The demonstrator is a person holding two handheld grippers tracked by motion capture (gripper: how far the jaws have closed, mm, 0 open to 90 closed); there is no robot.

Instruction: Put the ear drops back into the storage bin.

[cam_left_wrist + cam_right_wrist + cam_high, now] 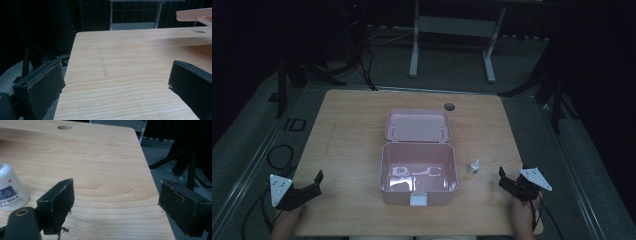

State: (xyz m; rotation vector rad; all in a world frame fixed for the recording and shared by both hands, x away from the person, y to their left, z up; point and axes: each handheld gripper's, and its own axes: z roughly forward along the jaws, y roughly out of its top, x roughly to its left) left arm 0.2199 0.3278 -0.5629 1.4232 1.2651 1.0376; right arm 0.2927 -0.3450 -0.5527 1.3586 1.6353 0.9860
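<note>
The pink box [419,172] sits mid-bench [352,125] with its lid [417,125] swung back, likely so the small white bottle [474,166] just beside its right wall can go in. Both the left gripper [312,186] and right gripper [508,181] rest at the near corners, jaws spread and empty. The bottle's blue label is too blurred to read.

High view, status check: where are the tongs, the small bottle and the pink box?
Left tongs and right tongs open, holding nothing, near the front corners. Small white bottle upright beside open pink box, untouched. Nothing between right tongs and bottle.
</note>
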